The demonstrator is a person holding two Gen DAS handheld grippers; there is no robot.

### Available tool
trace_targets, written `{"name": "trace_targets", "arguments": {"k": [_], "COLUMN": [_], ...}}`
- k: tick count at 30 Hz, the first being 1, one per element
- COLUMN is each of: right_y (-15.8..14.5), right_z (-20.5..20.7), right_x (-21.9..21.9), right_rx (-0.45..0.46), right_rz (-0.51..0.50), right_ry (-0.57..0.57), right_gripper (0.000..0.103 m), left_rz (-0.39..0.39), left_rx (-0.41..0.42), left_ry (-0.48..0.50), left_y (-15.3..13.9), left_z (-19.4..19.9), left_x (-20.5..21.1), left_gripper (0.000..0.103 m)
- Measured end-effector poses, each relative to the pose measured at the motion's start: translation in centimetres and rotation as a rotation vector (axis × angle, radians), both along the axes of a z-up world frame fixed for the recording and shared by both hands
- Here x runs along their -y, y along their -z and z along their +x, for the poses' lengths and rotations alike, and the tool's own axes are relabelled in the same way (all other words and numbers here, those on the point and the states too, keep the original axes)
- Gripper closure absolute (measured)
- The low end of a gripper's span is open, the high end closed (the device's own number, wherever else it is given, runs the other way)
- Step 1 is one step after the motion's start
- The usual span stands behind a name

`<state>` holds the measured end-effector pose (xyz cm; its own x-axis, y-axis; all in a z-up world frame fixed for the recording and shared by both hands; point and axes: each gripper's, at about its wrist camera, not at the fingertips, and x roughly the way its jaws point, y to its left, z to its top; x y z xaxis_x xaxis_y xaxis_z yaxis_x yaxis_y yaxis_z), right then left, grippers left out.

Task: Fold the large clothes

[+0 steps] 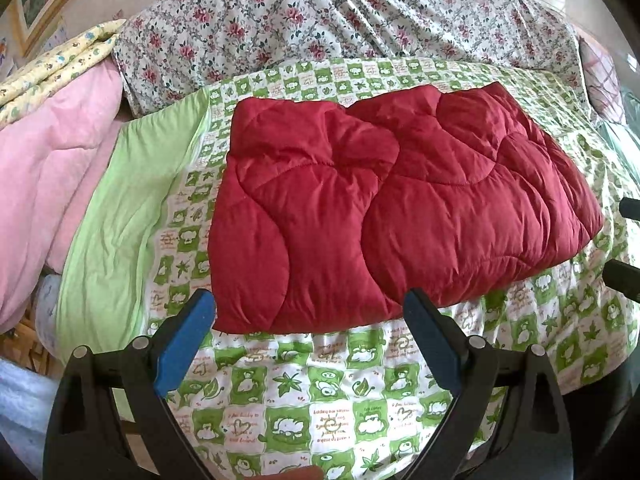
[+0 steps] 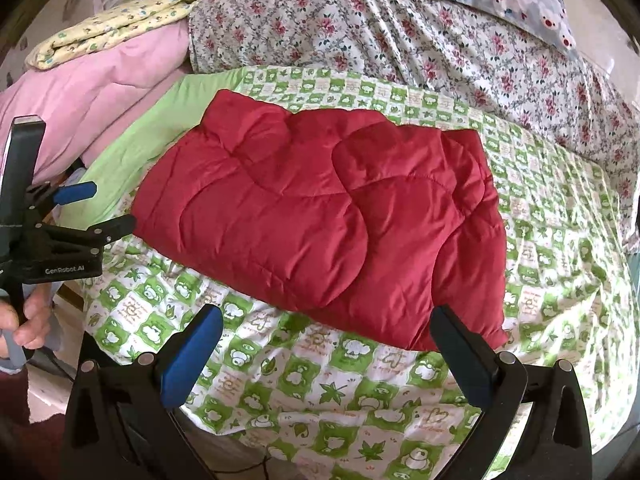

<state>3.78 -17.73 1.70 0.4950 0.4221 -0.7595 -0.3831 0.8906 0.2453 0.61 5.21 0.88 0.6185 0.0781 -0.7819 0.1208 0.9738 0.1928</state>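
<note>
Padding in wavy stitched panels is puffing up the folded dark red quilted garment [image 1: 400,208] lying on the green-and-white checked cartoon bedsheet [image 1: 320,392]. Left gripper [image 1: 310,316] and right gripper [image 2: 328,332] are both hovering spread wide, holding nothing, seemingly just short of its near edge.

red quilted garment [image 2: 320,220] folded, green-patterned sheet [image 2: 360,400]

Beside the red quilted garment [image 1: 396,204], the right gripper [image 1: 624,256] is cut off by the frame's right edge; its jaws are unreadable there.
</note>
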Motion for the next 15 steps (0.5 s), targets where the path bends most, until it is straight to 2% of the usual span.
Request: {"name": "trace_targets", "arguments": {"k": [15], "right_y": [1.5], "right_z": [2.6], "right_x": [0.0], "right_rx": [-0.040], "right_rz": [0.013], "right_ry": [0.023], "right_gripper": [0.000], "left_rz": [0.013], "left_rx": [-0.010], "left_ry": [-0.004], "left_y": [0.5], "left_z": [1.8], "left_x": [0.5], "left_gripper": [0.007]}}
